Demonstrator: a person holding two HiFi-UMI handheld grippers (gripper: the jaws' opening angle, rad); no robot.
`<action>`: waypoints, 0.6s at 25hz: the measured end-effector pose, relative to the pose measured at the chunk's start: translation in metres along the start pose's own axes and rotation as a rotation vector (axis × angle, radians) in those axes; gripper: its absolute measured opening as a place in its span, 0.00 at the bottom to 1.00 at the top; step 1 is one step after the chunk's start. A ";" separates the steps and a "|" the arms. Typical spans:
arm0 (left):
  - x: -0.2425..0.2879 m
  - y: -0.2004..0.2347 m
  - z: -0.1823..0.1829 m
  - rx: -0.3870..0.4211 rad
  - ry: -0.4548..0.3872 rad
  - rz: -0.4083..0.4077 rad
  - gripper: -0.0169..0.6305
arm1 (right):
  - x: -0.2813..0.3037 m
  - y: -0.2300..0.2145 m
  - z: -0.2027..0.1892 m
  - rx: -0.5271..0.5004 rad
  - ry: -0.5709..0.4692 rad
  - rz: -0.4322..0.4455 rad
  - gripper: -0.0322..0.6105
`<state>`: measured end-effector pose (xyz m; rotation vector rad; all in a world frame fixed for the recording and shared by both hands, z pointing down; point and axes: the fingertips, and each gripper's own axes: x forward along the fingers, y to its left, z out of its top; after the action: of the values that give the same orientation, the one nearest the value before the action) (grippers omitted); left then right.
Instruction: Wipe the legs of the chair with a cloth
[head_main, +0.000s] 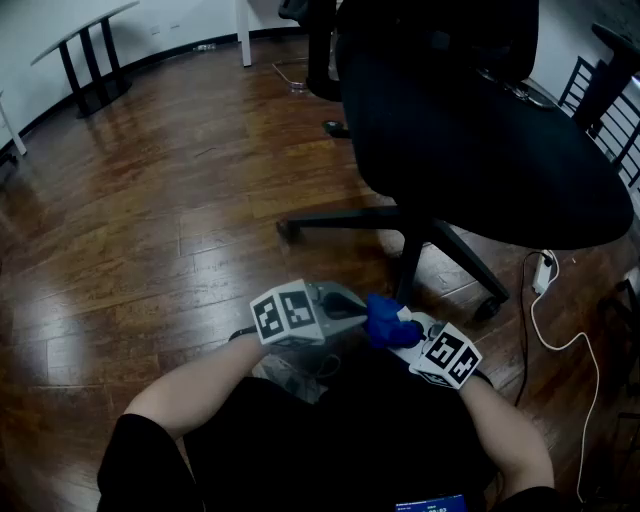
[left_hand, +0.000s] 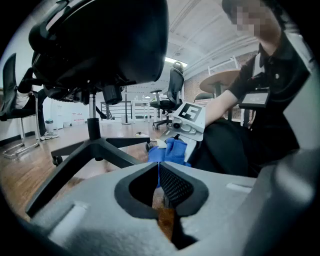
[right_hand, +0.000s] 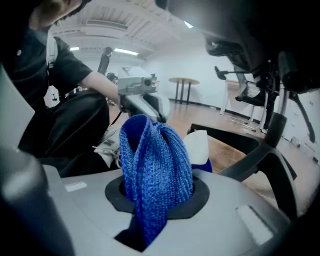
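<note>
The cloth (right_hand: 155, 165) is blue and knitted. It is bunched into an upright fold and stands up out of the right gripper (right_hand: 159, 197), whose tongs are closed on its lower part. In the head view, the cloth sits between the tips of the two grippers, low in the picture and just above the person's lap.

The left gripper (head_main: 360, 314) points at the cloth from the left and its tip meets the bundle. The left gripper view shows its tongs pressed together, with a thin blue strip of the cloth running down the seam between the pads. The rest of the cloth bulges out just beyond the tips.

The chair legs (head_main: 345, 219) are black spokes that radiate from a central column under a wide black seat (head_main: 480, 140). One spoke reaches toward the person and ends near the cloth. The right gripper view shows bare floor between the cloth and this spoke. A caster (head_main: 487, 308) stands at the end of the spoke on the right.

The wooden floor (head_main: 150, 230) is dark and glossy. A white cable (head_main: 545, 330) trails across it to the right of the chair. A pale tabletop (head_main: 85, 28) on black legs stands well apart at the upper left.
</note>
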<state>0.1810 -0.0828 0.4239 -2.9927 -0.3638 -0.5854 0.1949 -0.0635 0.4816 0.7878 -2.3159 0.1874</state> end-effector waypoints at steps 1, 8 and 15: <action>0.003 -0.001 -0.002 0.012 0.013 -0.008 0.03 | 0.004 0.001 -0.003 -0.027 0.033 -0.007 0.19; 0.018 -0.008 -0.011 0.091 0.086 -0.047 0.03 | 0.013 -0.095 0.007 -0.036 0.070 -0.223 0.18; 0.018 0.000 -0.021 0.095 0.105 -0.033 0.03 | 0.017 -0.192 0.030 -0.099 0.124 -0.415 0.18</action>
<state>0.1892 -0.0810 0.4505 -2.8571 -0.4220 -0.7047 0.2808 -0.2362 0.4553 1.1485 -1.9791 -0.0615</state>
